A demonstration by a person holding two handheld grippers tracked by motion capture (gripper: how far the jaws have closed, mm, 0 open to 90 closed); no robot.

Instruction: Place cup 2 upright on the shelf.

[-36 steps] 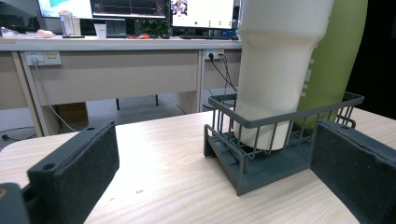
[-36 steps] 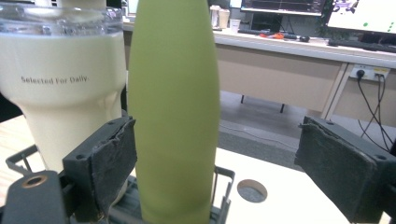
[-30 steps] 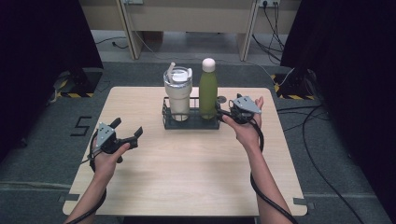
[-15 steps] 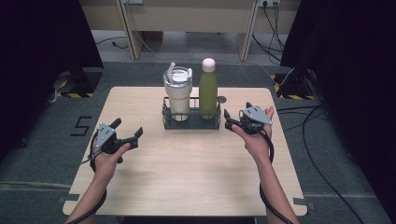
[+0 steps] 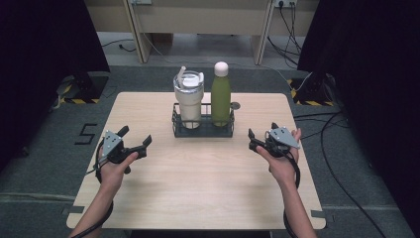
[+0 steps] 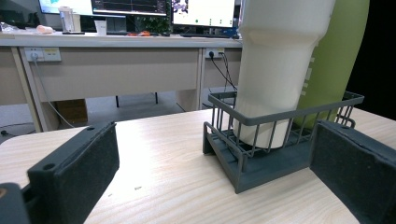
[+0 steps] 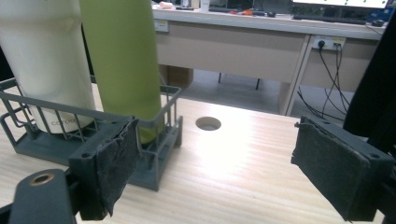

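High view: wire rack (image 5: 202, 130) centre frame holds cream tumbler (image 5: 188, 101), green bottle (image 5: 221, 96); left gripper (image 5: 130, 143) lower left, right gripper (image 5: 258, 140) lower right, both released, empty.

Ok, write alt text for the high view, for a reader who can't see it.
A dark wire rack at the back of a wooden table holds a cream tumbler and a green bottle side by side. A person's left gripper and right gripper sit apart on either side of it, jaws open, holding nothing.

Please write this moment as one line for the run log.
left gripper: open, empty | right gripper: open, empty | tumbler, bottle: upright in rack
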